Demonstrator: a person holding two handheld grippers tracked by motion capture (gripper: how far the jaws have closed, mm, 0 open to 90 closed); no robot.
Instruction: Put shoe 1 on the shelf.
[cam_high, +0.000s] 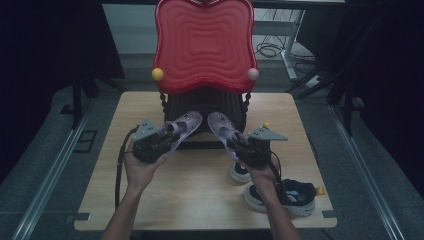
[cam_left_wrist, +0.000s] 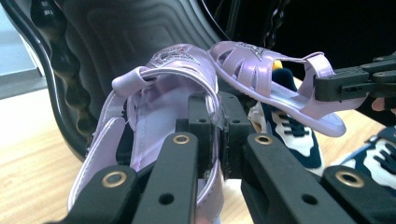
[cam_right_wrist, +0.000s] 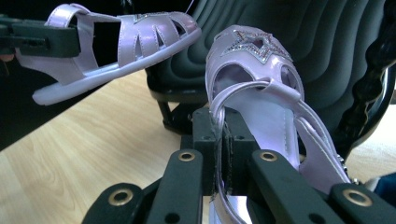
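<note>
The left gripper (cam_high: 165, 140) is clamped on the left sandal (cam_high: 184, 126), a lilac one, held above the table (cam_high: 195, 195). In the left gripper view the jaws are nearly closed, with only the thin side wall of the sandal (cam_left_wrist: 163, 107) pinched between the pads (cam_left_wrist: 200, 126); the toe points away from the camera, toward the dark underside of the chair (cam_left_wrist: 130, 32).

The right gripper (cam_high: 240, 147) grips the right sandal (cam_high: 222, 127) the same way. In the right gripper view its jaws are almost together on the sandal's (cam_right_wrist: 261, 88) side strap, and a glittery star sits on the toe.

Both sandals are in the air, side by side, toes toward the chair (cam_high: 205, 45), near each other; whether they touch cannot be told. The chair is red, with a wavy ridged surface and 2 small balls at its lower corners, 1 yellow (cam_high: 157, 74) and 1 pink (cam_high: 253, 74). It stands at the far edge of the table.

Each gripper view also shows the other sandal farther off, held by the other gripper: (cam_left_wrist: 280, 84) and (cam_right_wrist: 121, 46).

2 sneakers, navy and white, lie on the table near the right forearm: 1 (cam_high: 292, 197) by the near right corner, the other (cam_high: 239, 172) just below the right gripper. The left hand (cam_high: 142, 167) holds its gripper from beneath.
</note>
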